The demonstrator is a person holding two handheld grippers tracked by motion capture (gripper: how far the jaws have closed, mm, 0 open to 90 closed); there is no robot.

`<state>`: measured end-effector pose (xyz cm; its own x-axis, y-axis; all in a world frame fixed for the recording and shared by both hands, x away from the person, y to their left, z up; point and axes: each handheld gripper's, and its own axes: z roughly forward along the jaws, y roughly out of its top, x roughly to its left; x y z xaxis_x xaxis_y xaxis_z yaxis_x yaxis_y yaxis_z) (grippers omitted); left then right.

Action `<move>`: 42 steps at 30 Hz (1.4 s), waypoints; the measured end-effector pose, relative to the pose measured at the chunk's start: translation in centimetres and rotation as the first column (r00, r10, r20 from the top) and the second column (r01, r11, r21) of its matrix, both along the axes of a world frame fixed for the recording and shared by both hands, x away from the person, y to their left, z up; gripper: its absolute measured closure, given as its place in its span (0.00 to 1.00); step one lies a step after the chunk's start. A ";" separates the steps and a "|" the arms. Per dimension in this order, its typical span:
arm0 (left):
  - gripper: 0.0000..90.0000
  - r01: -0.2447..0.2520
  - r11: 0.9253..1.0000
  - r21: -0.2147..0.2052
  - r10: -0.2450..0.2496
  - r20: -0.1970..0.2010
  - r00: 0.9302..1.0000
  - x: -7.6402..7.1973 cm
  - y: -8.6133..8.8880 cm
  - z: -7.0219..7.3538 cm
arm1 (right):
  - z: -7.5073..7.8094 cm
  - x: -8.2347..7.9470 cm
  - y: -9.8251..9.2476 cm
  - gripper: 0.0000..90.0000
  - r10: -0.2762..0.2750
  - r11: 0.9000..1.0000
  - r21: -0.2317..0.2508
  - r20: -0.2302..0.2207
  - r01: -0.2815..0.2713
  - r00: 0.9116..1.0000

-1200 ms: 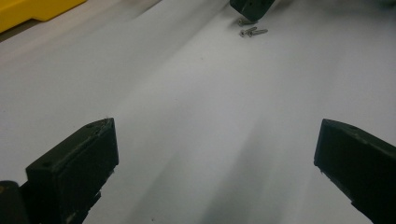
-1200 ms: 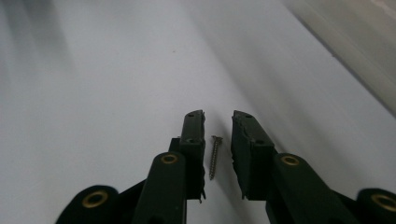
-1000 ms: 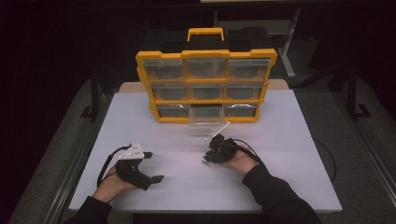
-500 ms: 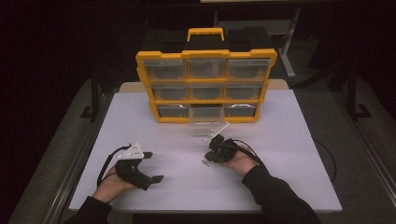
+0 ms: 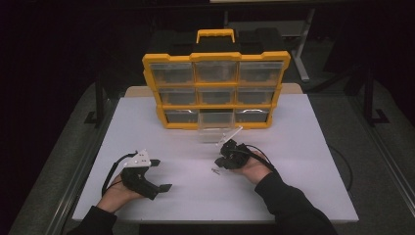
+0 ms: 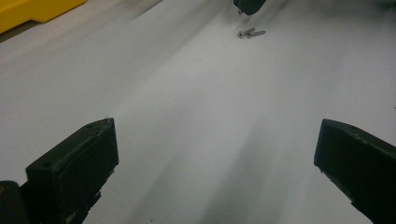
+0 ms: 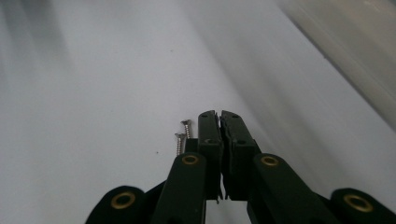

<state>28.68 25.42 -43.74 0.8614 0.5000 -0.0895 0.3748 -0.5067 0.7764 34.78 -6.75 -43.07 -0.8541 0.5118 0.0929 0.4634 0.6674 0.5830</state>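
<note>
Two small silver screws (image 7: 183, 135) lie side by side on the white table, just left of my right gripper (image 7: 219, 114), whose jaws are pressed together with nothing visible between them. In the high view the right gripper (image 5: 220, 161) sits at mid-table with the screws (image 5: 215, 171) just in front of its tip. My left gripper (image 5: 160, 175) rests near the front left, open wide and empty. In the left gripper view its jaws (image 6: 215, 154) frame bare table, with the screws (image 6: 251, 33) far ahead below the right gripper's tip (image 6: 250, 5).
A yellow organizer (image 5: 215, 58) with clear drawers stands upright at the back of the white table (image 5: 303, 161). Its bottom middle drawer (image 5: 219, 132) is pulled out, with a clear piece tilted at its front, just behind the right gripper.
</note>
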 end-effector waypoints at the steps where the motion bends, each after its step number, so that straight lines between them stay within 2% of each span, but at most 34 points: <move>1: 0.00 0.001 1.000 0.000 -0.001 0.001 1.000 0.0 0.0 0.0 | 0.3 0.0 -0.1 0.95 -0.001 1.000 0.000 -0.002 0.001 1.000; 13: 0.00 0.005 1.000 0.002 -0.005 0.004 1.000 0.0 0.0 0.0 | 1.7 -0.1 -0.5 0.95 0.001 1.000 -0.001 -0.004 -0.001 1.000; 36: 0.00 0.002 1.000 -0.008 -0.002 -0.002 1.000 0.1 0.0 0.0 | 4.9 0.9 -1.4 0.95 -0.008 1.000 0.022 0.027 0.007 1.000; 42: 0.00 0.000 1.000 -0.011 0.000 0.000 1.000 0.1 0.0 0.0 | 6.4 1.3 -1.3 0.95 -0.013 1.000 0.029 0.046 0.011 0.999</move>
<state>28.74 25.41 -43.71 0.8616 0.4986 -0.0948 0.3745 -0.4985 0.7818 36.09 -8.06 -36.71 -0.8515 0.5198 0.0684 0.4435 0.6445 0.6229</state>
